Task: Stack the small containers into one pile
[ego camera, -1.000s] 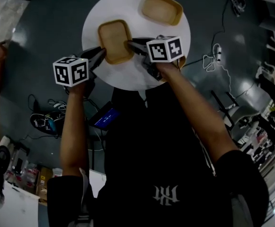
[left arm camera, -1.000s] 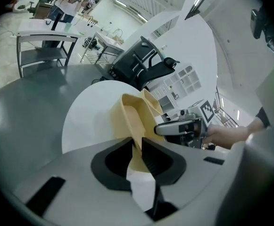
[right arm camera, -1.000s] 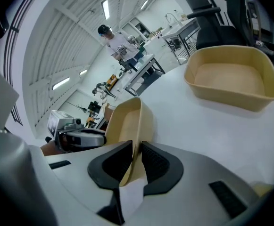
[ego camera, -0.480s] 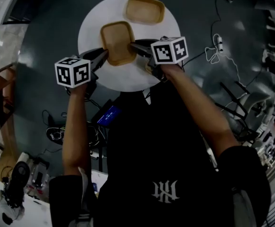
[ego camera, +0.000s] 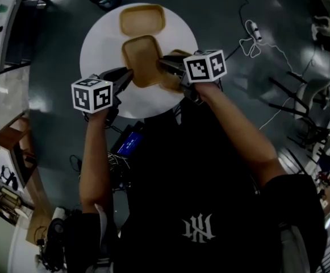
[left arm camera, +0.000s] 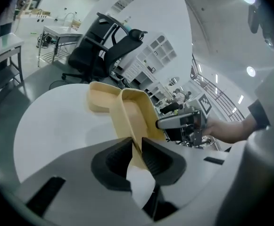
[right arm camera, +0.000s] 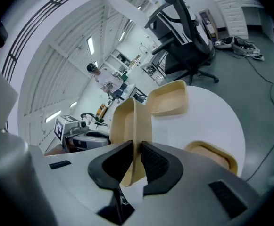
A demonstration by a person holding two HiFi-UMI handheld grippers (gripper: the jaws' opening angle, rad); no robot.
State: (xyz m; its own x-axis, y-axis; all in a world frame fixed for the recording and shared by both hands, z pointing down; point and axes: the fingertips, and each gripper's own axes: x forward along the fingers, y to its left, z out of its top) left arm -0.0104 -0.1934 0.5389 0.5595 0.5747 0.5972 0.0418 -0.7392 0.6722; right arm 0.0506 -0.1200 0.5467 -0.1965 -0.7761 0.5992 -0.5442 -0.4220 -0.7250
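Head view: left gripper [ego camera: 127,76] and right gripper [ego camera: 163,62], its jaws closing, each pinch an opposite rim of the tan container [ego camera: 142,58]; the far container [ego camera: 142,20] lies straight beyond it, seemingly just apart.

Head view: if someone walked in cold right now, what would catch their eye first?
A tan container held above the middle of the round white table, its rim pinched from both sides: left claw clamped on one edge, right claw closing on the opposite one. Two more sit on the table: a second container at the far edge, a third container beside the right claw.
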